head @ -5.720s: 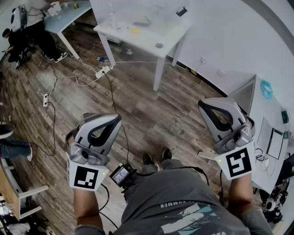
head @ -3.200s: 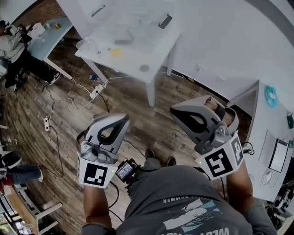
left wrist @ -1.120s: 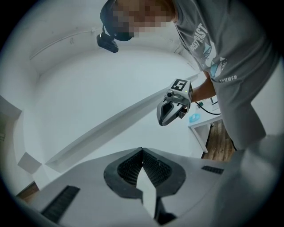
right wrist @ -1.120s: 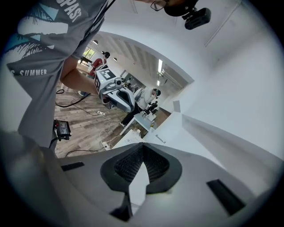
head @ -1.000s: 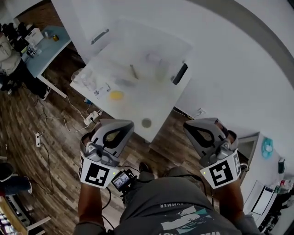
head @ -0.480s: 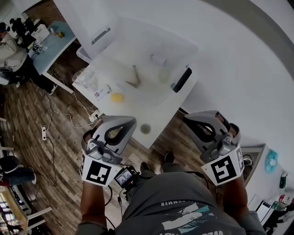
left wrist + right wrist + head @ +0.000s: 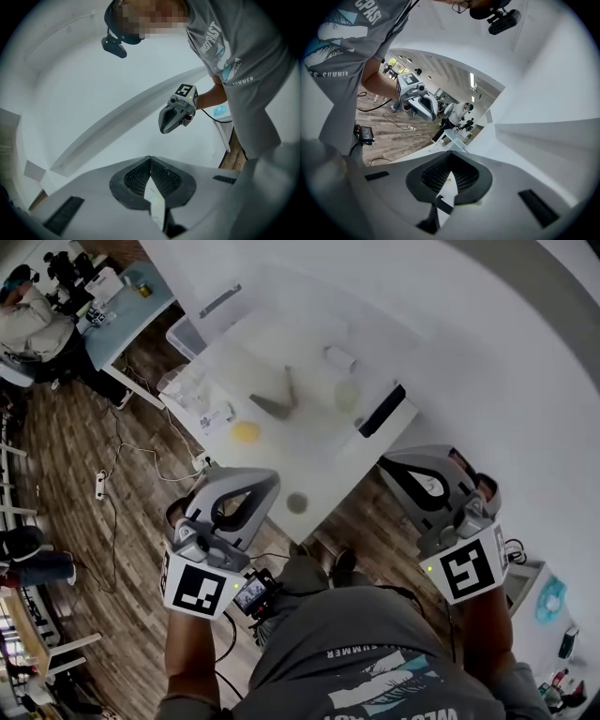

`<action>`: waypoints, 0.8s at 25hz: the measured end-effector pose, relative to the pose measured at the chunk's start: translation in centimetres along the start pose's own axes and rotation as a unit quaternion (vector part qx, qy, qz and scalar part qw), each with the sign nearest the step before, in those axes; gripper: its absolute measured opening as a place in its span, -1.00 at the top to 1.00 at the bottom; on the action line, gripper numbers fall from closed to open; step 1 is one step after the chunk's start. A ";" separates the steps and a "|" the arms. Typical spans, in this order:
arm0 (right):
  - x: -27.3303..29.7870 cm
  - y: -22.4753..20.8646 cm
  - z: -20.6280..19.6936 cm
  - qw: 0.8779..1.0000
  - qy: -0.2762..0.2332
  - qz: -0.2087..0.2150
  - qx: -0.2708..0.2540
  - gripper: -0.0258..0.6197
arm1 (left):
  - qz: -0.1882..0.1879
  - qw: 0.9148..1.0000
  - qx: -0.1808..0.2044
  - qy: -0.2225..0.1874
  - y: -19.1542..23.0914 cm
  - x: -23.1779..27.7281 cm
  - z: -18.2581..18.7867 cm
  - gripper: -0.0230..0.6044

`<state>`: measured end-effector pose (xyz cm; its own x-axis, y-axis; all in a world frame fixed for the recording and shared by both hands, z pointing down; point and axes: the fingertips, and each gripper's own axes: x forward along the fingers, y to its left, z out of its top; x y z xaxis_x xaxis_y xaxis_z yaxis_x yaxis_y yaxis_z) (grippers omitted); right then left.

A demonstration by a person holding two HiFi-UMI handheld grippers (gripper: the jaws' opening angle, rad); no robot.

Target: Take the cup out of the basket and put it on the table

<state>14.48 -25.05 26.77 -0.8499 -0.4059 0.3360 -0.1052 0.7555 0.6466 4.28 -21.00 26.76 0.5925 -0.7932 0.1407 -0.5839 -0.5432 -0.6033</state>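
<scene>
Left claw (image 7: 265, 486) closed and empty at the near left edge of the white table (image 7: 323, 474), clear basket (image 7: 192, 338) on the table, pale blurred cup (image 7: 348, 395) apparently inside it toward the right edge, right claw (image 7: 396, 465) closed and empty by the near right edge.

power strip (image 7: 100, 486) and loose cables (image 7: 150, 454) on wood floor (image 7: 56, 442)

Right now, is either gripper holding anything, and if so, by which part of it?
Nothing is held. The left gripper and the right gripper each have their jaws closed together, with nothing between them.
</scene>
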 end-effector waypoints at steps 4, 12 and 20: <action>2.2 -1.0 -0.6 1.000 0.013 0.002 -0.007 0.90 | 0.001 1.000 -0.004 0.003 1.0 -0.2 -1.7 0.90; 7.4 -3.6 -0.7 0.998 0.058 0.005 -0.016 0.90 | 0.018 0.999 -0.007 -0.026 5.3 -1.7 -4.8 0.90; 13.4 -5.2 -1.5 0.994 0.103 0.029 -0.021 0.90 | 0.030 0.999 -0.012 -0.039 8.2 -3.9 -8.4 0.90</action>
<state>4.46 -35.18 28.96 -0.7299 -0.4622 0.5035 -0.0340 0.7603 0.6486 -7.53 -24.68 27.86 0.5978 -0.8005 0.0425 -0.6317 -0.5030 -0.5898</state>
